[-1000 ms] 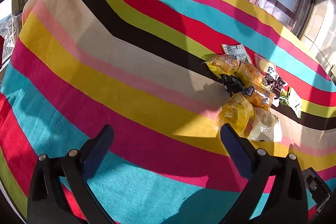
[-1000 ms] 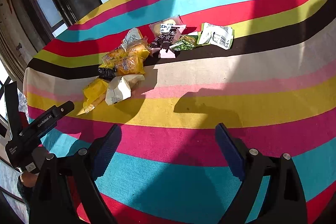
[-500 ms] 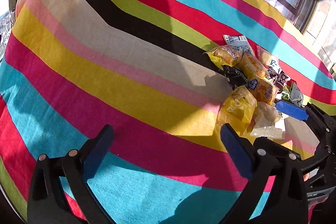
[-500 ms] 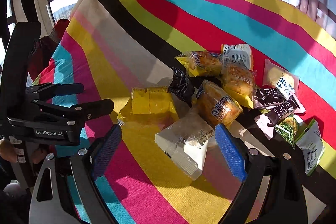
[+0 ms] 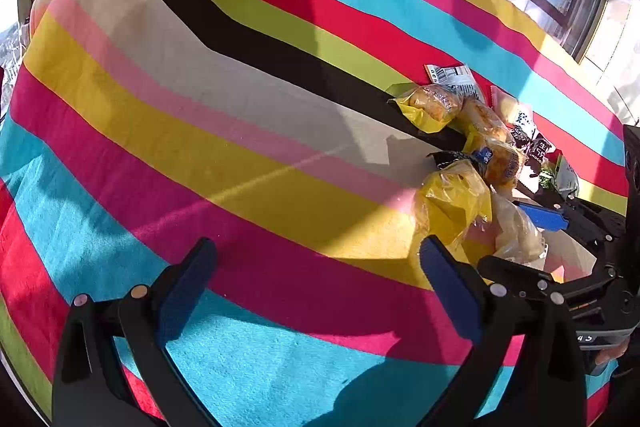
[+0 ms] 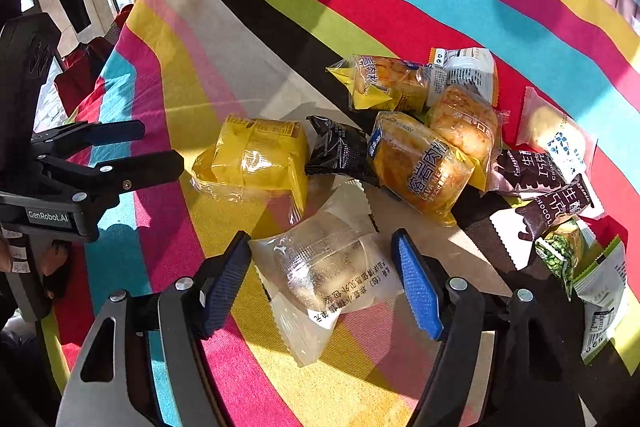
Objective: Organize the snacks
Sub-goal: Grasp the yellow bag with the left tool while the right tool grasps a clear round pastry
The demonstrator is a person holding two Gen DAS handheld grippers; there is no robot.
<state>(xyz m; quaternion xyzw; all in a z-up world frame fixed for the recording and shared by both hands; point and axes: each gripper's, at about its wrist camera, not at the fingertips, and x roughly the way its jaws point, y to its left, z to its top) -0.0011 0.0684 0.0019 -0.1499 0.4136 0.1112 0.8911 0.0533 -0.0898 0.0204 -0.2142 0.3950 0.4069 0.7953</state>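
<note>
Two grippers were noted. Our right gripper (image 6: pixel 324 279) had just been closing, its jaws straddling the clear bun packet (image 6: pixel 324 267) at six o'clock of the snack pile (image 6: pixel 420 147); firm pad contact we could not confirm. Our left gripper (image 5: pixel 316 287), at nine o'clock, gaped wide, empty, above the striped cloth (image 5: pixel 200 107).

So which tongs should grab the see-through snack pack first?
The right tongs. The clear pack already sits between their fingers, which have just been closing but don't look pressed on it yet. The left tongs hang open over bare cloth, beside the pile.
</note>
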